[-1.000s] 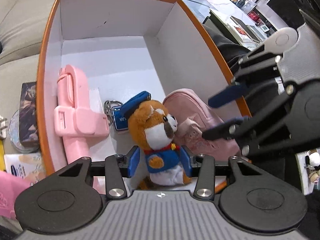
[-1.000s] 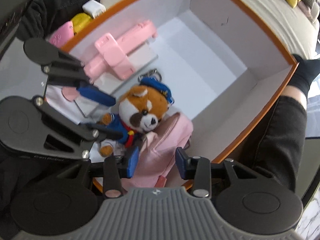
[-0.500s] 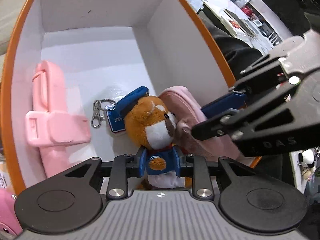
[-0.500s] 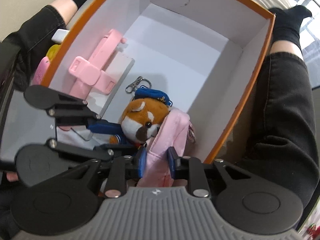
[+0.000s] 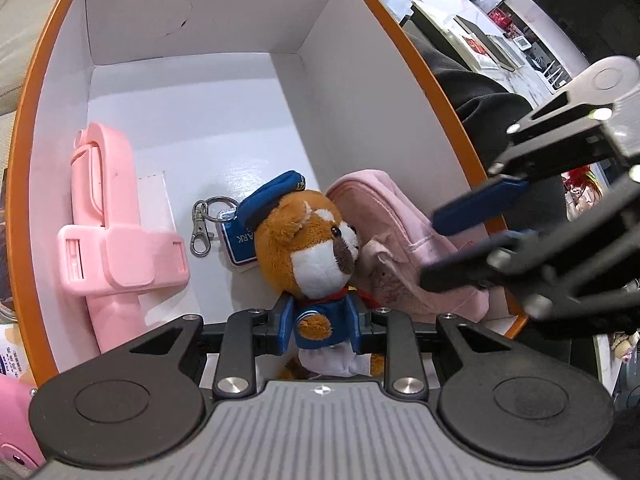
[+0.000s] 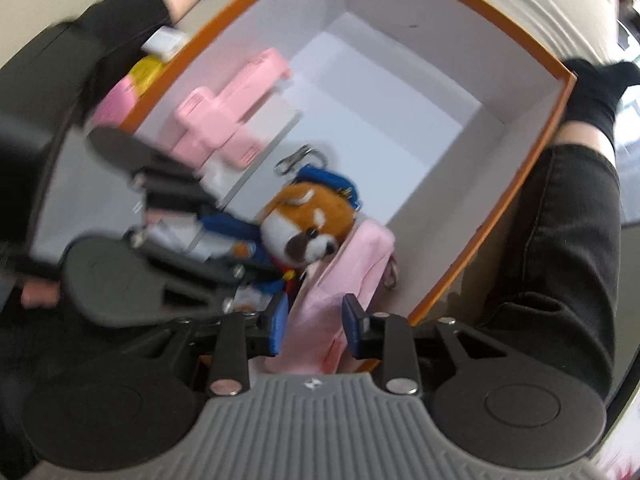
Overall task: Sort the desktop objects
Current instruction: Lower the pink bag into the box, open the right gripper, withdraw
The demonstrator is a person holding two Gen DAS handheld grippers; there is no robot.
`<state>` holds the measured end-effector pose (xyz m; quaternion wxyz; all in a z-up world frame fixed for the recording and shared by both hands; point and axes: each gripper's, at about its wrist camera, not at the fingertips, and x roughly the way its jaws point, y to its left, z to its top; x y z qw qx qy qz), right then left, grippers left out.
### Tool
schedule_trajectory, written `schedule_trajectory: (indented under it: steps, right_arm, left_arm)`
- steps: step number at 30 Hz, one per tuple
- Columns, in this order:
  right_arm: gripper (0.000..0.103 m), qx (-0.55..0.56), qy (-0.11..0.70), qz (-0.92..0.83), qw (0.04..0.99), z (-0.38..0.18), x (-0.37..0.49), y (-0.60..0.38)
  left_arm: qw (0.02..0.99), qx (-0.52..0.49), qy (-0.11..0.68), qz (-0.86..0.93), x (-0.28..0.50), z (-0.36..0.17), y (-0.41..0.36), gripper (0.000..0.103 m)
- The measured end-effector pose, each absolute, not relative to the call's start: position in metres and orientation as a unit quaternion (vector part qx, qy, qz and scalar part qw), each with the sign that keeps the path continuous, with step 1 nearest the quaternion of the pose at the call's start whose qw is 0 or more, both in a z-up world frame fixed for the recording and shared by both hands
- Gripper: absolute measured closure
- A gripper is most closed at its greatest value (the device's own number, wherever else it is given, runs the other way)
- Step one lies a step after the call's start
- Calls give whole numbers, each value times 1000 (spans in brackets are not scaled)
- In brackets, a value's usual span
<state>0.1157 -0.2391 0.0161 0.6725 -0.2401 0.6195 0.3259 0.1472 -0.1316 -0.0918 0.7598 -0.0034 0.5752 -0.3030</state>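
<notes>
An orange box (image 5: 60,32) with white inside holds a plush animal keychain (image 5: 308,248) in a blue cap, a pink pouch (image 5: 404,248) and a pink selfie stick (image 5: 108,232). My left gripper (image 5: 320,324) is shut on the plush's blue body near the box's front wall. My right gripper (image 6: 314,328) has its jaws parted around the pink pouch (image 6: 344,276), which leans on the right wall; the right wrist view is blurred. The plush (image 6: 308,224) lies beside the pouch there. The right gripper also shows in the left wrist view (image 5: 472,240).
A metal clasp (image 5: 202,224) and blue tag lie behind the plush. A white card (image 5: 154,200) lies under the selfie stick. Pink and yellow items (image 6: 132,80) sit outside the box's left side. A person's black-clad leg (image 6: 560,240) is right of the box.
My right gripper, which had closed on the pink pouch, has opened its jaws and pulled back a little. My left gripper stays shut on the plush.
</notes>
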Motion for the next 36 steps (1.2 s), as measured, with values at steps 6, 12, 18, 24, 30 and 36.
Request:
schedule_trajectory:
  steps: [6, 12, 18, 24, 30, 36]
  right_arm:
    - [80, -291, 629, 354, 628, 10, 102, -241]
    - [79, -244, 655, 345, 627, -9, 111, -240]
    - [74, -247, 648, 345, 632, -2, 112, -242]
    - [69, -242, 617, 357, 658, 15, 107, -247]
    - [58, -250, 541, 357, 719, 25, 97, -242]
    - [57, -227, 464, 373, 771, 38, 99, -227]
  left_arm:
    - [756, -9, 574, -313, 147, -93, -130, 75]
    - [757, -6, 571, -318, 147, -94, -135, 75]
    - [758, -12, 572, -313, 147, -94, -131, 75]
    - [774, -7, 559, -299, 141, -81, -126, 75]
    - [810, 2, 517, -275, 124, -54, -111, 75]
    - [856, -26, 452, -249, 103, -17, -76, 75]
